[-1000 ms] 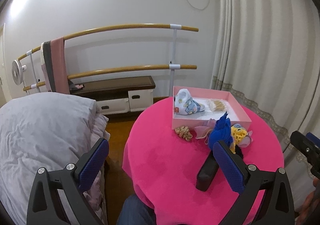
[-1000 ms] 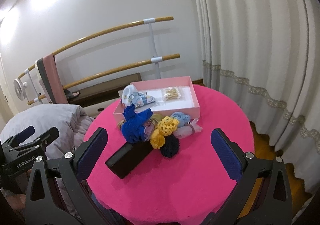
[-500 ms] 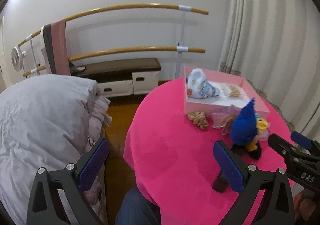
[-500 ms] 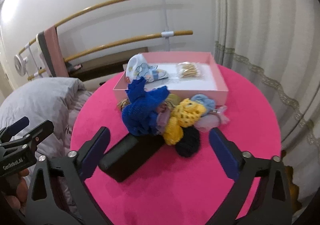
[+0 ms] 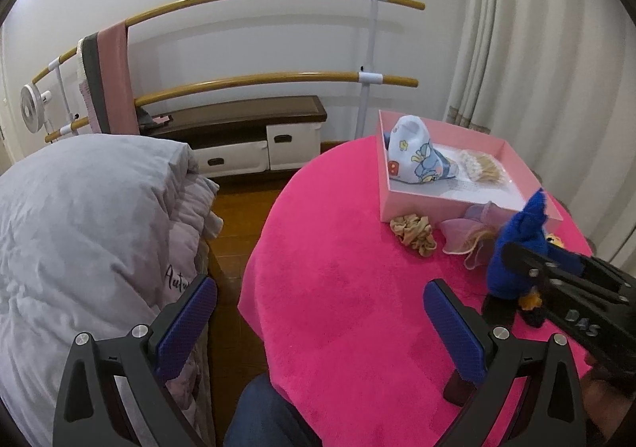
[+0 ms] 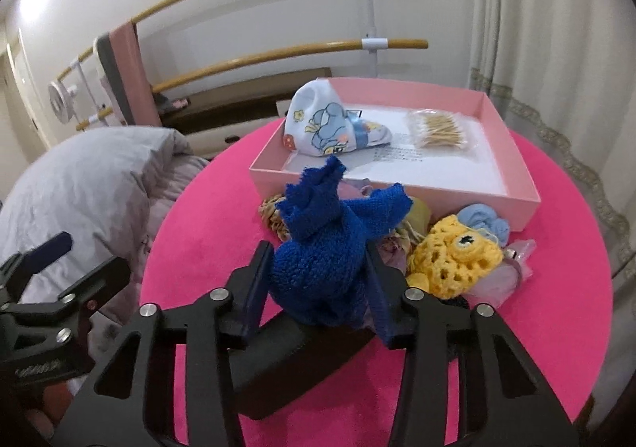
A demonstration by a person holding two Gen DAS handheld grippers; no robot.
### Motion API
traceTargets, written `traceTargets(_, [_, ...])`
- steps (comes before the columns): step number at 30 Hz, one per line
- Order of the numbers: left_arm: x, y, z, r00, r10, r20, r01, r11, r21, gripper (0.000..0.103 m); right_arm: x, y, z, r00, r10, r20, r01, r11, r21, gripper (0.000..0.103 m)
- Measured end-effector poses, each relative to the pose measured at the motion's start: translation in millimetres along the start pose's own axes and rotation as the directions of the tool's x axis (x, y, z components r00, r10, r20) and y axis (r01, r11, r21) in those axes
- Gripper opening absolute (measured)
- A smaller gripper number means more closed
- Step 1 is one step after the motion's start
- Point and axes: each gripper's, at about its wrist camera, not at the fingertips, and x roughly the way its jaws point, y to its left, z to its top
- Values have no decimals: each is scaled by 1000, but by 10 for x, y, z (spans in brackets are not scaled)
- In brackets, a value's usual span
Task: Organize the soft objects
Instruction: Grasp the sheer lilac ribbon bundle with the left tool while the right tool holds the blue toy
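Right gripper (image 6: 318, 280) has its two blue pads on either flank of the blue knitted toy (image 6: 330, 248), and its jaws are closing; the pads look to be touching the wool, though the blur at the fingertips makes it hard to say how firmly they press. That toy stands upright at the near edge of the pile of soft things on the pink table (image 6: 556, 327), its ragged top pointing up and away towards the pink box (image 6: 516, 184). So its long axis runs roughly along the gripper's own line, and the pads meet it across its narrow waist. Its base rests on a black case (image 6: 294, 359) lying slantwise beneath it.

Beyond the toy, the box lies straight ahead and a little right, already holding a printed pouch (image 6: 326, 125) and a packet of cotton buds (image 6: 437, 127). A yellow crochet piece (image 6: 453, 256) sits just right of the toy.

Left gripper (image 5: 318, 323) hangs with its jaws wide apart and nothing between them, over the near left rim of the table, well apart from the pile. The right hand is plainly the nearer one, angled downward onto the toy.
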Motion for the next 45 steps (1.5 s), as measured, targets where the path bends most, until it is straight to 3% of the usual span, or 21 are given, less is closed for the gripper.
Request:
traceTargets(15, [-111, -402, 22, 994, -94, 58, 89, 992, 89, 103, -605, -617, -197, 987, 135, 85, -146, 980, 134, 37])
traceTargets(21, [-28, -638, 56, 977, -198, 75, 178, 959, 219, 103, -601, -747, -262, 985, 151, 85, -164, 973, 163, 37])
traceTargets(25, [92, -824, 105, 965, -259, 52, 231, 922, 309, 103, -582, -826, -266, 984, 156, 86, -169, 970, 174, 37])
traceTargets(28, [228, -853, 162, 941, -339, -15, 330, 904, 272, 103, -554, -861, -263, 984, 158, 84, -171, 969, 178, 37])
traceTargets(30, [326, -817, 228, 903, -426, -56, 429, 881, 200, 103, -518, -890, -267, 984, 160, 77, -171, 968, 181, 37])
traceTargets(31, [384, -816, 250, 892, -447, -69, 452, 874, 177, 103, -513, -892, -281, 984, 161, 76, -172, 968, 185, 37])
traceTargets(33, [553, -840, 271, 889, -447, -100, 458, 876, 153, 102, -484, -915, -288, 983, 166, 73, -177, 966, 190, 37])
traceTargets(34, [632, -867, 261, 891, -437, -125, 452, 878, 154, 99, -468, -927, -288, 983, 168, 72, -179, 965, 193, 37])
traceTargets(35, [684, -877, 256, 886, -441, -142, 460, 875, 151, 87, -459, -929, -292, 983, 168, 70, -178, 965, 193, 37])
traceTargets(36, [729, -880, 251, 868, -471, -158, 491, 861, 130, 70, -454, -928, -297, 984, 165, 66, -174, 966, 192, 37])
traceTargets(38, [754, -859, 262, 847, -502, -175, 524, 844, 111, 51, -439, -942, -299, 983, 171, 67, -181, 963, 198, 36])
traceTargets(39, [753, -864, 287, 843, -509, -173, 530, 841, 111, 35, -439, -944, -298, 983, 169, 67, -179, 964, 198, 35])
traceTargets(41, [764, -849, 343, 844, -506, -175, 529, 839, 126, 13, -446, -934, -291, 983, 167, 71, -178, 964, 199, 34])
traceTargets(45, [699, -769, 414, 852, -499, -156, 520, 842, 146, 5, -487, -932, -321, 986, 150, 72, -162, 966, 202, 32])
